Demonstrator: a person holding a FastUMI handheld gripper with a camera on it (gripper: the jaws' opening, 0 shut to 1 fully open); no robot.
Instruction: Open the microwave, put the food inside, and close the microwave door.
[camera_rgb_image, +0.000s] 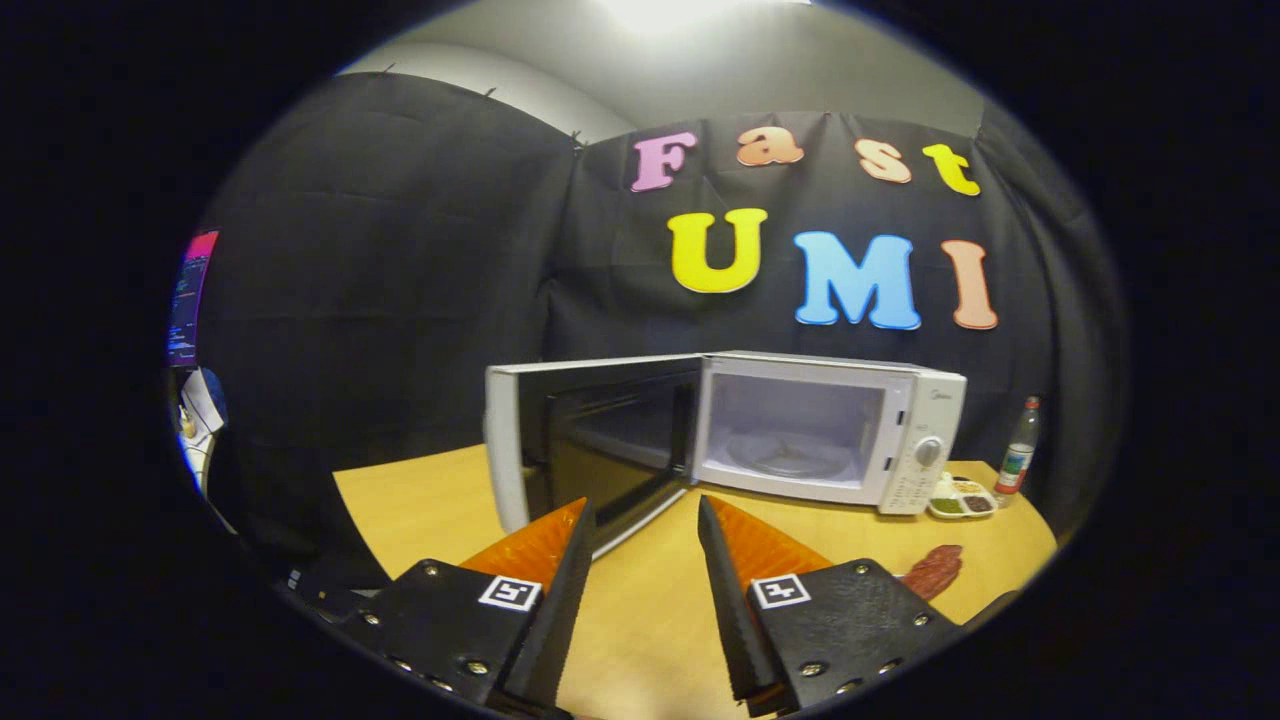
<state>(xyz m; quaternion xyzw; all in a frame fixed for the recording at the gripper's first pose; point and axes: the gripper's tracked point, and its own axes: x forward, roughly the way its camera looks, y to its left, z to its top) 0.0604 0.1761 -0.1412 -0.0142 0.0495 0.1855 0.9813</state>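
Wooden table (640, 600); boxy microwave (800, 425) door (590, 440) open; hand-held gripper (642, 520) spread, empty.

No word or number could be read with any certainty. The microwave (800, 430) carried a small brand mark (940, 396) at the top of its control panel (925, 450), too small to make out, and the print on the keypad (905, 492) below the dial was likewise a blur. At about 3 o'clock from the microwave stood a bottle (1017, 460) with a label too small to tell. The gripper (644, 502), its fingers spread apart and holding nothing, bore two square black-and-white coded markers, one at 7 o'clock (510, 593) and one at 5 o'clock (780, 591) from the fingertips; these were patterns, not letters.
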